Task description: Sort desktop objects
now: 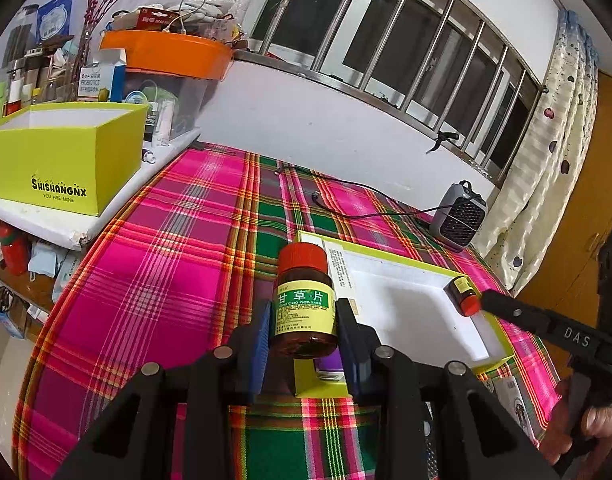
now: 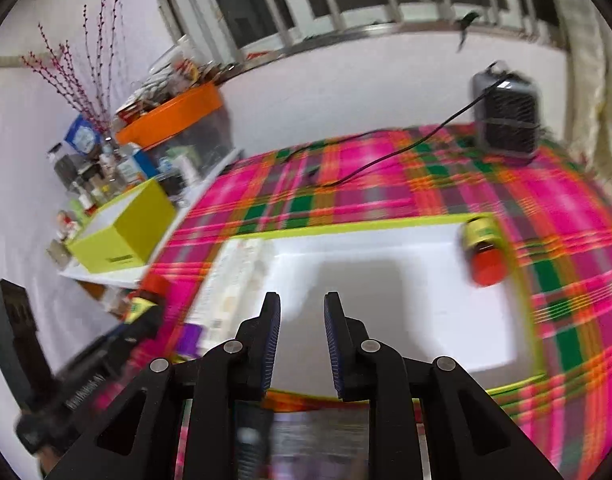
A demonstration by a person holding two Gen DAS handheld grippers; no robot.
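Left wrist view: left hand-held gripper [image 1: 304,320] clamps the bottle [image 1: 305,300] above the tray's near rim [image 1: 320,388].

White wall [image 1: 306,120] w/ barred window [image 1: 406,40], dark outside. Spotted curtain [image 1: 554,152] at right, wooden door [image 1: 602,200] beside it. Plaid tablecloth [image 1: 178,264]; cluttered shelf [image 1: 66,232] on left.

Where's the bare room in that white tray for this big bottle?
The white tray is bare in its middle, between the paper sheet along its left edge and the small bottle lying at its right wall. The shelf with the yellow box is crowded.
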